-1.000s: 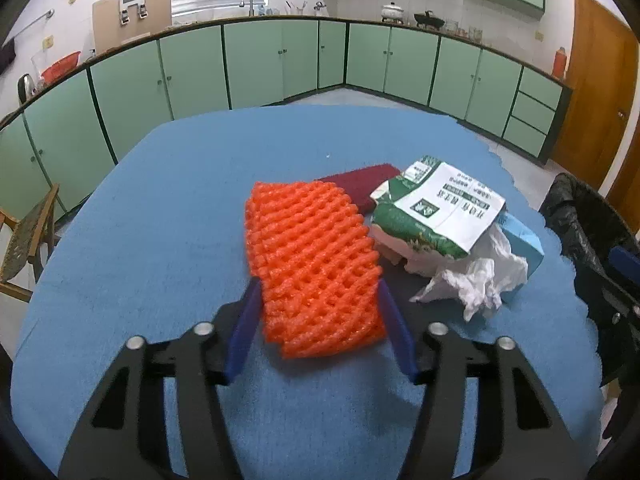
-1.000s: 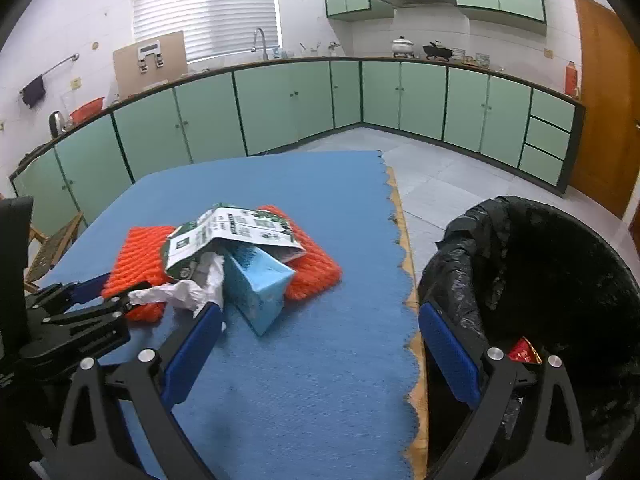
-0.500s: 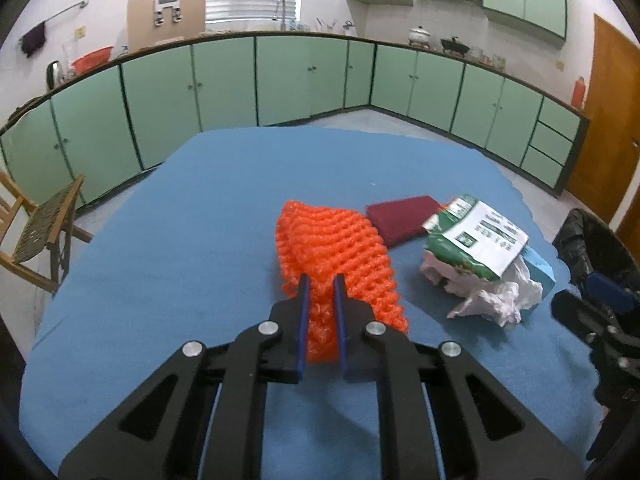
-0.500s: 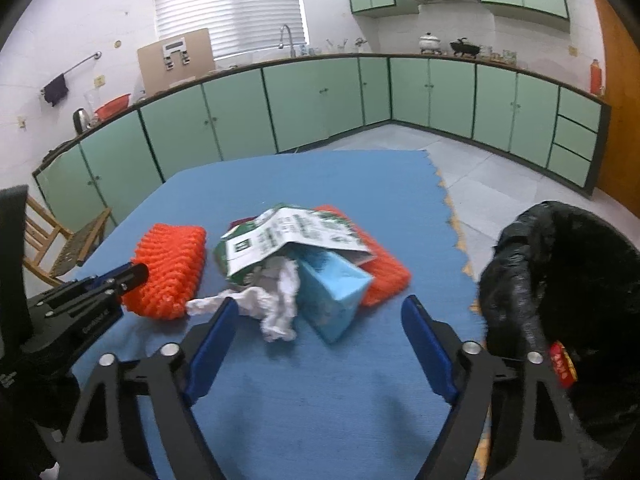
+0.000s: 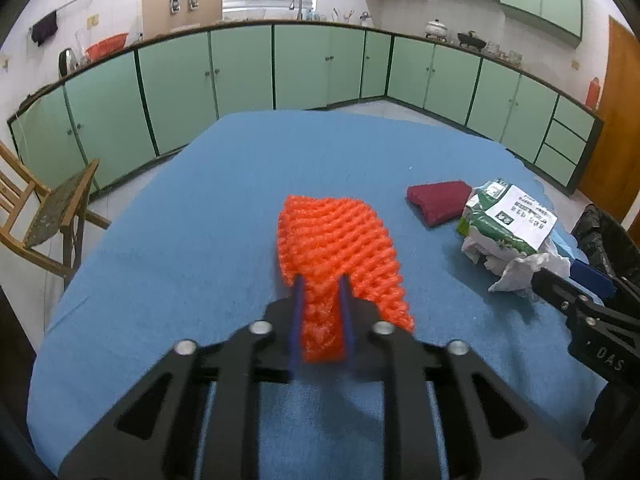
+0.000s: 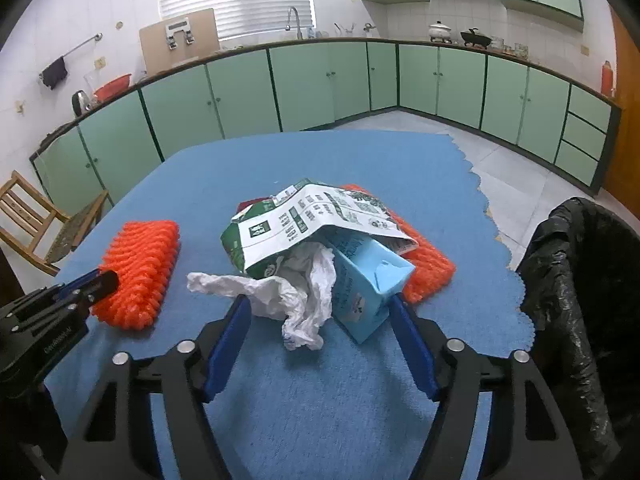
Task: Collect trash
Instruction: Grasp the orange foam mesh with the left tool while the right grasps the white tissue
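Observation:
My left gripper (image 5: 322, 280) is shut on the near end of an orange foam net (image 5: 336, 244) and holds it off the blue table cloth (image 5: 180, 240); it also shows in the right wrist view (image 6: 140, 268). My right gripper (image 6: 320, 304) is open, its fingers either side of a pile: crumpled white paper (image 6: 296, 292), a light blue carton (image 6: 368, 280) and a green and white bag (image 6: 312, 220). A second orange net (image 6: 428, 268) lies under the pile. A dark red cloth (image 5: 440, 200) lies behind it.
A bin lined with a black bag (image 6: 584, 280) stands at the table's right edge. A wooden chair (image 5: 44, 216) stands to the left. Green kitchen cabinets (image 6: 320, 80) run along the back.
My left gripper closed on the orange net, lifted it and pulled it left, away from the pile. My right gripper swung from the bin to the pile and now straddles it.

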Available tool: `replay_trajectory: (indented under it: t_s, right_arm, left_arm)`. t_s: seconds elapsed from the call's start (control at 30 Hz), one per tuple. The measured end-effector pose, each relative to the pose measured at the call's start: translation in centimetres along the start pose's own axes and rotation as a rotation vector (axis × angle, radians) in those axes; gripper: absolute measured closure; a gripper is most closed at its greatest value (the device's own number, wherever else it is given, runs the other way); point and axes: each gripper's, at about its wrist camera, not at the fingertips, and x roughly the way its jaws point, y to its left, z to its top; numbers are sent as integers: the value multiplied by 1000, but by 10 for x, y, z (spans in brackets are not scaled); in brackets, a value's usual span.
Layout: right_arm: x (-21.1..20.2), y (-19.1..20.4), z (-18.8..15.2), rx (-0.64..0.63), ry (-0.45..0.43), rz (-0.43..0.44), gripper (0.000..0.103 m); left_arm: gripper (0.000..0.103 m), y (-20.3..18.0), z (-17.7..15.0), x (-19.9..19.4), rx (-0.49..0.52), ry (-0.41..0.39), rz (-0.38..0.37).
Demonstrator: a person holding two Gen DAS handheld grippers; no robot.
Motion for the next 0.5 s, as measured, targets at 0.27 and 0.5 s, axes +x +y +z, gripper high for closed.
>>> replay_trajectory:
  t_s: [0.27, 0.5]
  right_arm:
    - [-24, 5, 0, -19, -32, 18, 36]
    - [-6, 9, 2, -24, -4, 38, 43]
  left_arm:
    - [48, 1, -4, 8, -11, 28, 4]
    - [66, -1, -4, 11, 7, 34, -17]
